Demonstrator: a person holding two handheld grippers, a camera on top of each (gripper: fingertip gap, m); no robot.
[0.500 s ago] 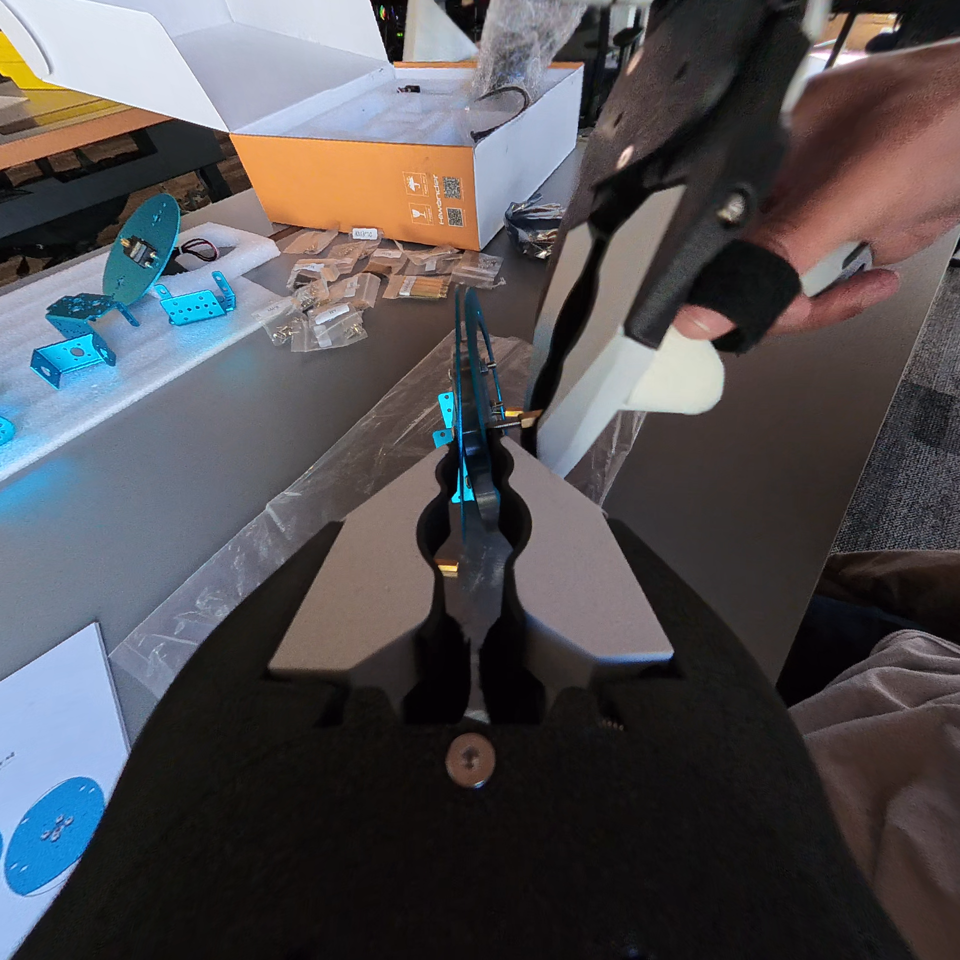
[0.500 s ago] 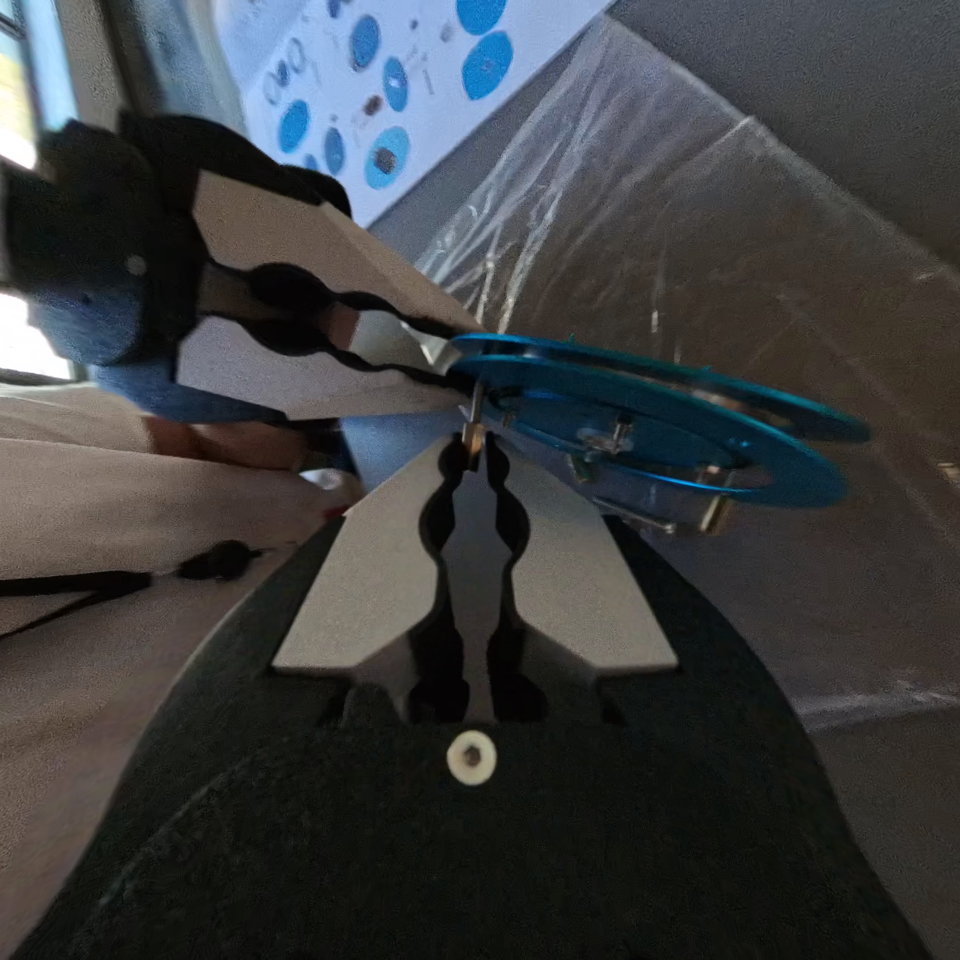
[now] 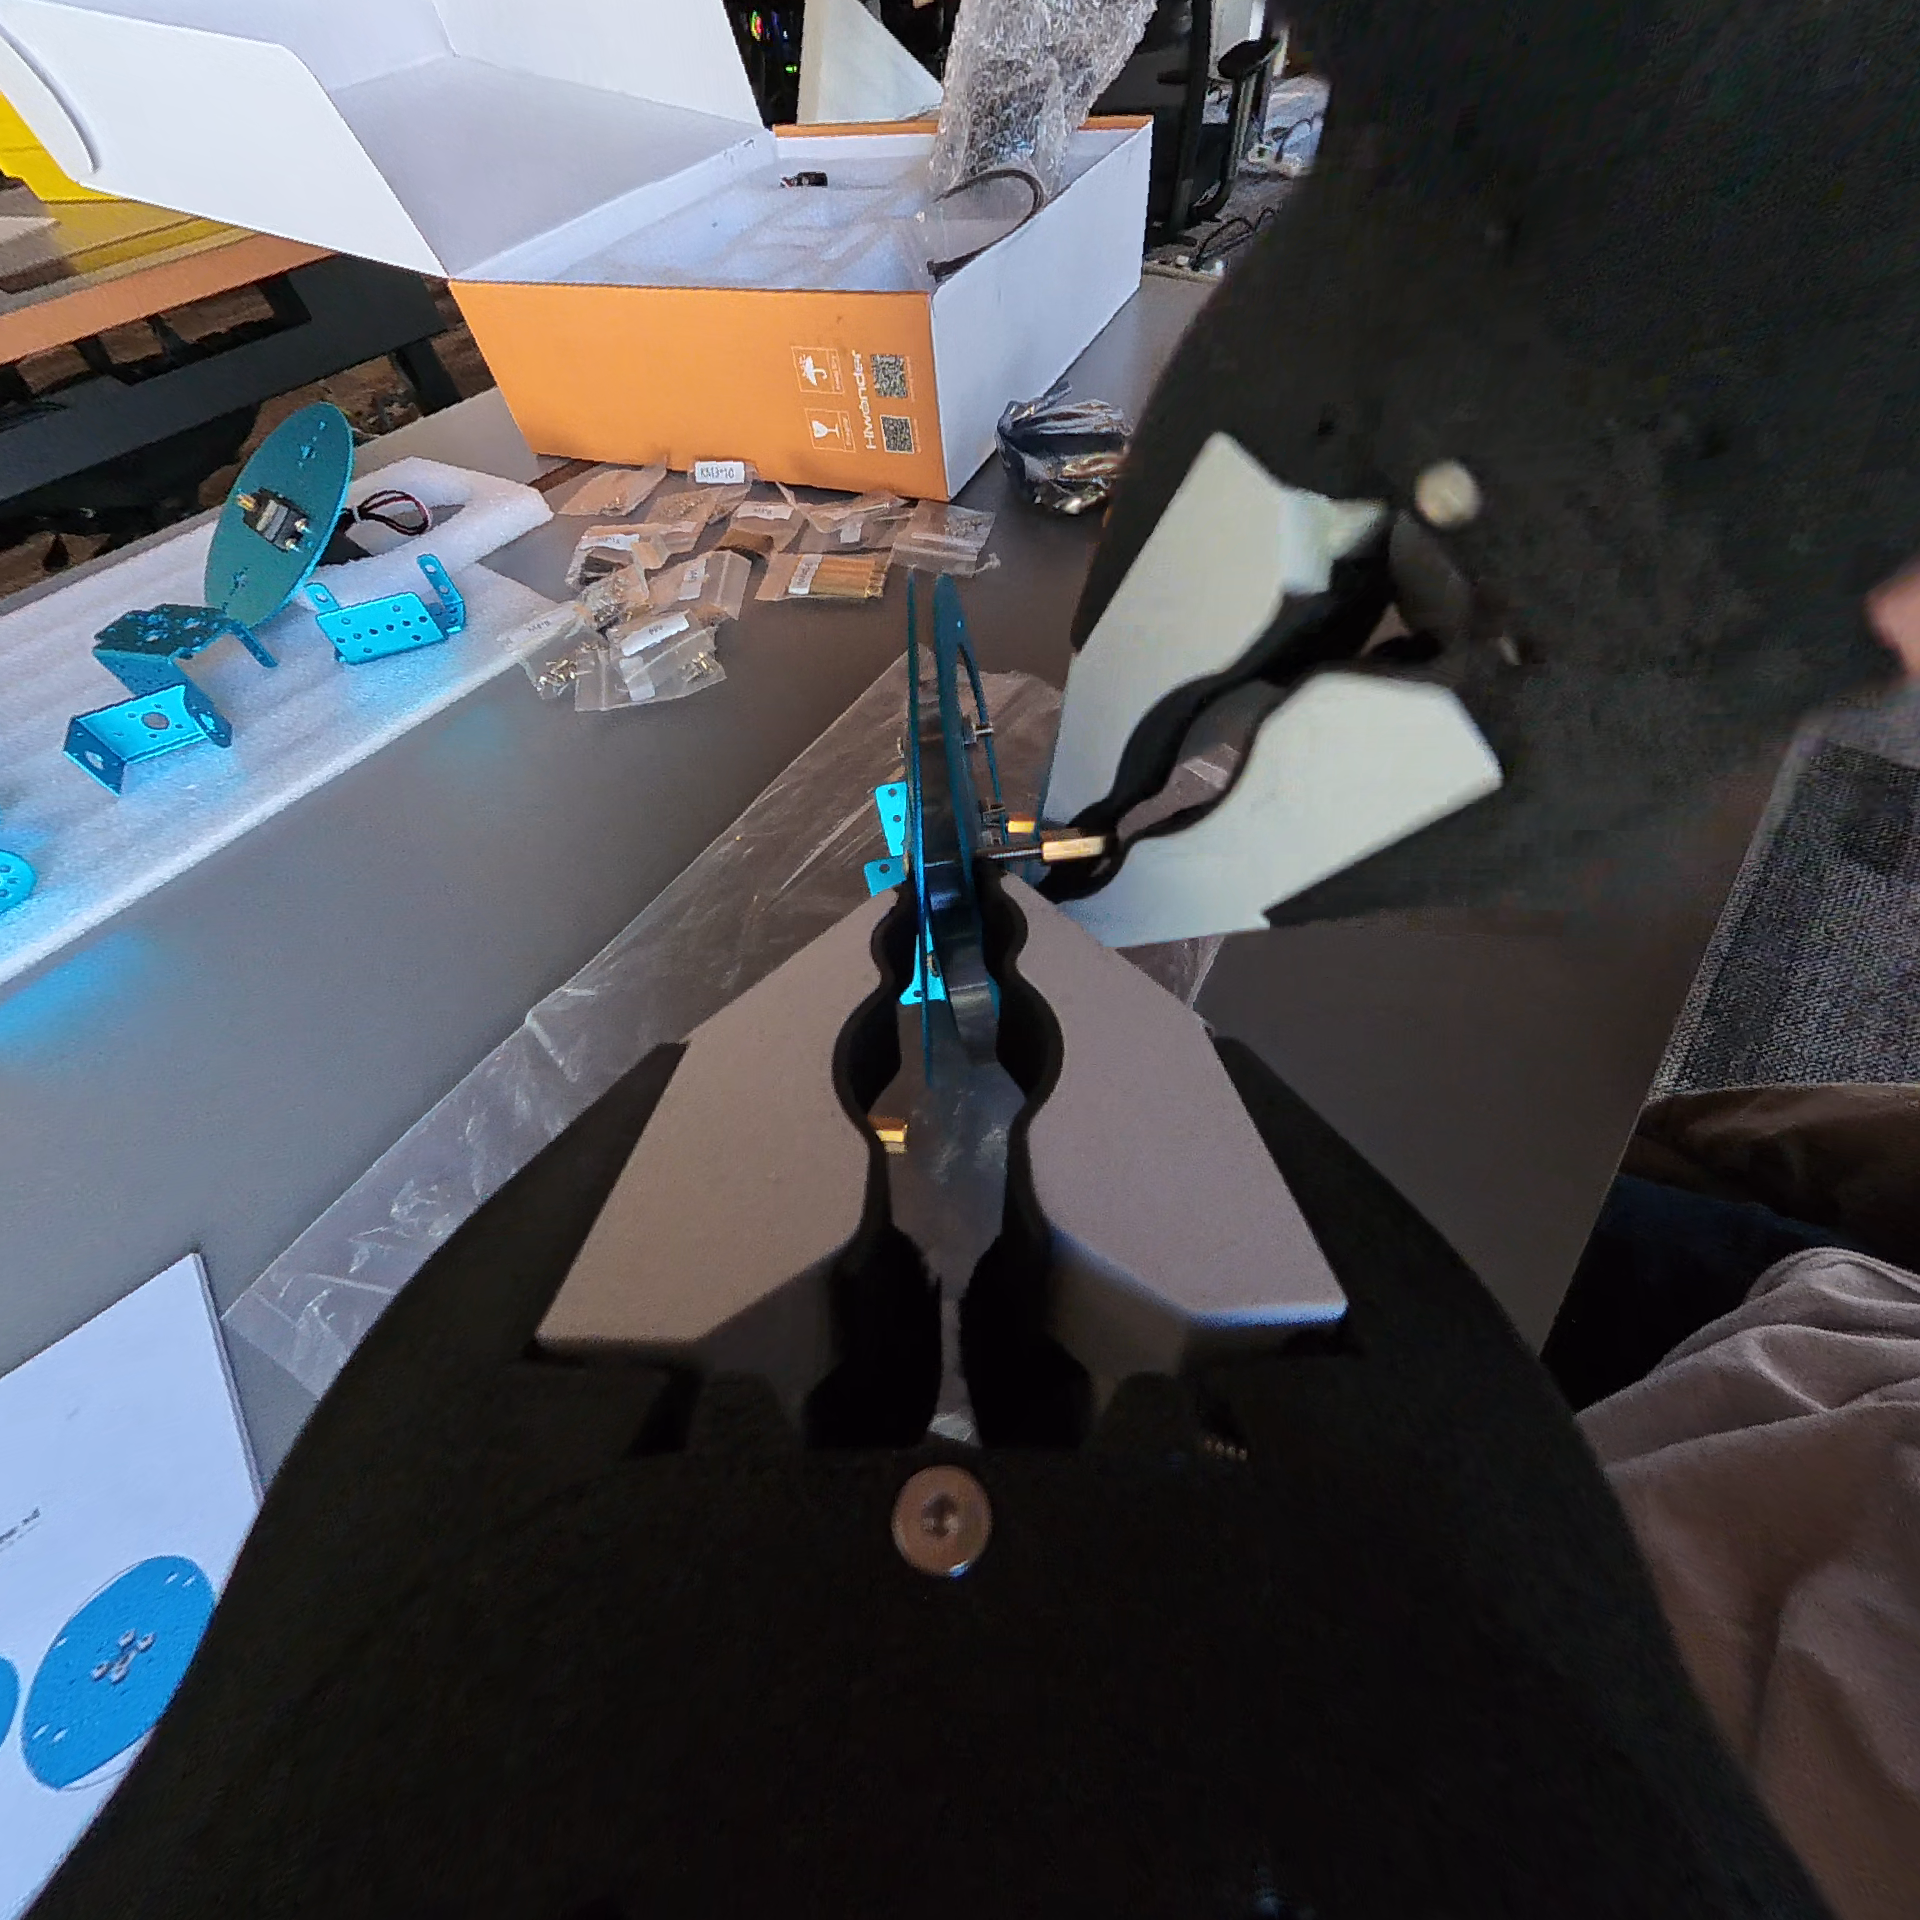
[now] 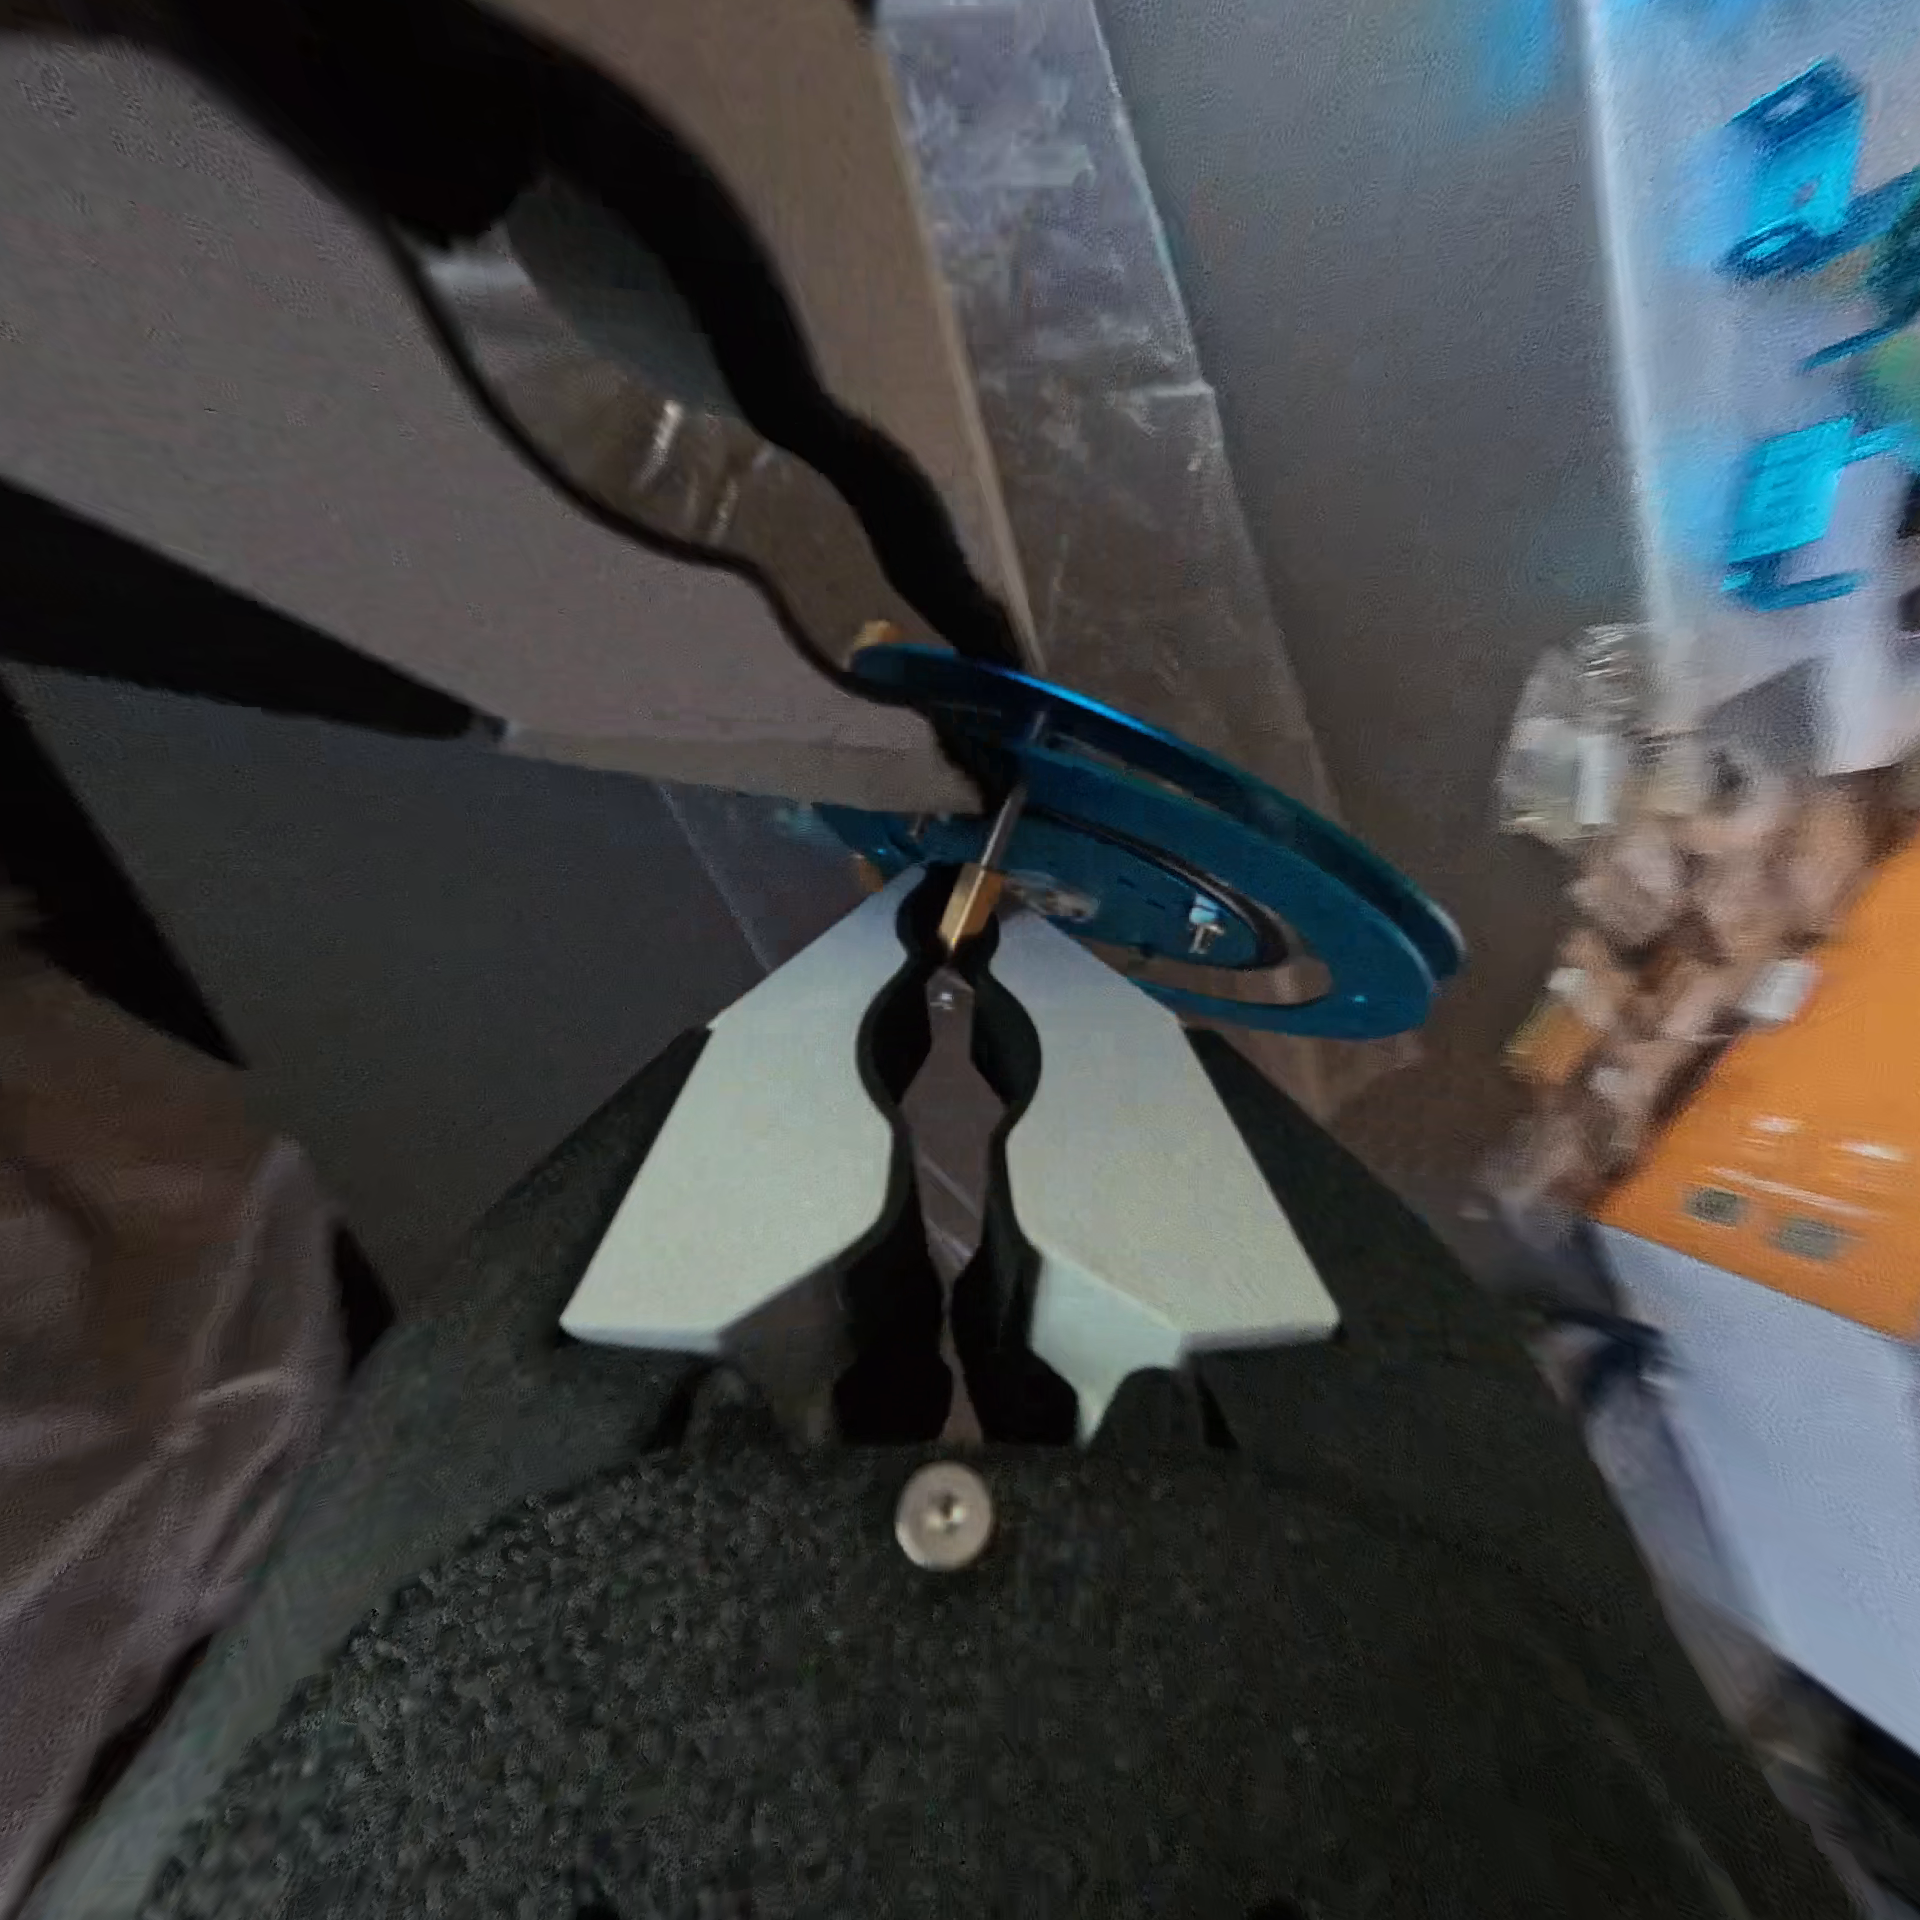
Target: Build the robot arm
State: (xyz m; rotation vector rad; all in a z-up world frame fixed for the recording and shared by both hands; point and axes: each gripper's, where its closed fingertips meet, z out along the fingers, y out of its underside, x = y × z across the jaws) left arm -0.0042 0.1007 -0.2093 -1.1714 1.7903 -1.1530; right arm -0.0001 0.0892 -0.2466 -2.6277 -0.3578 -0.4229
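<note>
Presently the left gripper (image 3: 951,914) is clamped edge-on around a blue disc assembly (image 3: 940,748), two round plates stacked with a small gap between them. The discs stand upright between the jaws, above a clear plastic bag (image 3: 623,997) that lies flat on the grey table (image 3: 312,883).

From the right, the right gripper (image 3: 1081,862) meets the assembly. Its jaws are pinched narrow on a brass standoff (image 3: 1070,847), whose thin threaded end reaches into the nearer disc. In the right wrist view the same standoff (image 4: 966,904) sits at the tips of the right gripper (image 4: 961,935), with the discs (image 4: 1195,883) just beyond and the left gripper (image 4: 935,748) entering from the left. This view is blurred toward its right edge.

Far left on the table:
- a white foam sheet (image 3: 94,790) bearing blue brackets (image 3: 390,623) and a tilted blue disc with a servo (image 3: 275,520);
- small bags of screws (image 3: 665,613), between the foam and the box;
- an open orange-and-white box (image 3: 707,374), farthest off, with bubble wrap (image 3: 1029,83) inside.

Near left, a printed sheet (image 3: 114,1558) with blue disc drawings lies beside the bag.
</note>
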